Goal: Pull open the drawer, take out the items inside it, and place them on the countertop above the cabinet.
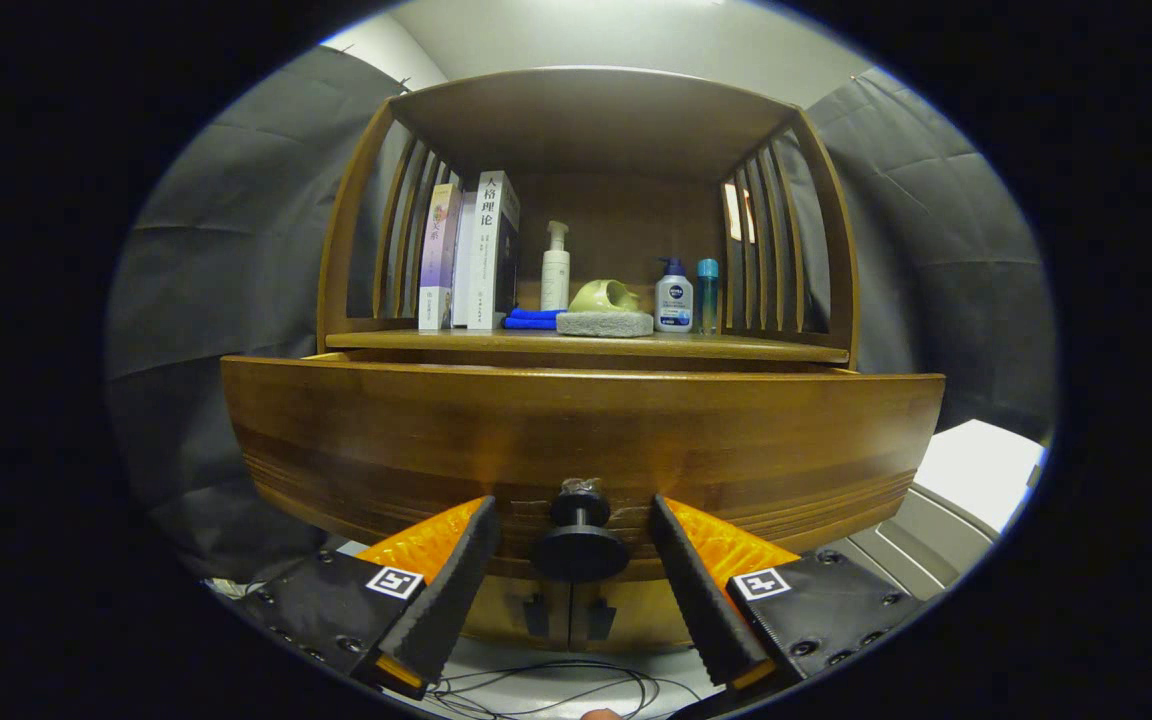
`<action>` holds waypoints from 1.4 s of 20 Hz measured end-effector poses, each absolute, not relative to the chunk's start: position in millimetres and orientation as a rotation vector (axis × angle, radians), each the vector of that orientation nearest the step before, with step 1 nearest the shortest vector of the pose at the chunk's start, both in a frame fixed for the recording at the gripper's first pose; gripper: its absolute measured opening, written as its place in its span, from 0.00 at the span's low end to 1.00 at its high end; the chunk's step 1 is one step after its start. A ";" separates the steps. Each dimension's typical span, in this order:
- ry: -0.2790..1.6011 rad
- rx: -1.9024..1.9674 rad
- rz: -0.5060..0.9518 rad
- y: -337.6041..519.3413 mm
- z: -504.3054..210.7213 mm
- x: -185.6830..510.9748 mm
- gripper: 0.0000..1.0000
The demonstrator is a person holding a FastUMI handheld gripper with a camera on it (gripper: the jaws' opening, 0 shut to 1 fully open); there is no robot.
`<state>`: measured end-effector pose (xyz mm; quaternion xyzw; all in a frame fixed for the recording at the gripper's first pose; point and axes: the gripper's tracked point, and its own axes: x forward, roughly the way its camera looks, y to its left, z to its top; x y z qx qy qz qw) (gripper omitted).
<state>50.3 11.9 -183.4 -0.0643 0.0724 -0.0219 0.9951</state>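
Hand-held gripper [576, 530] level, 2 fingers [456, 580] spread wide either side of the drawer knob [579, 535], gripping nothing, wooden drawer [576, 430] front ahead, counter [586, 346] above carrying books [466, 255], bottles [674, 295], sponge [604, 323].

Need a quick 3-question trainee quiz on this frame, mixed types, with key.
1. True or false: the gripper is shut on the dark round drawer knob.
2. The grey sponge on the wooden countertop lies in front of: A) green curved holder B) upright books C) teal slim bottle.
3. Fill in: the brown wooden drawer appears pulled ____.

Key: 1 false, the fingers flank the knob, apart from it; 2 A; 3 out.
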 end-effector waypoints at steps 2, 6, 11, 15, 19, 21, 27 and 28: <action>0.153 -0.125 -0.047 12.0 -182.6 56.9 0.97; 0.165 -0.118 -0.051 13.6 -182.4 72.4 0.97; 0.177 -0.113 -0.057 13.8 -182.0 92.8 0.98; 0.183 -0.108 -0.057 12.1 -180.1 109.3 0.98; 0.185 -0.107 -0.058 11.4 -179.1 127.2 0.98; 0.182 -0.107 -0.060 11.1 -178.7 134.1 0.98; 0.186 -0.103 -0.064 9.9 -178.6 156.4 0.98; 0.187 -0.101 -0.068 9.6 -178.7 158.5 0.98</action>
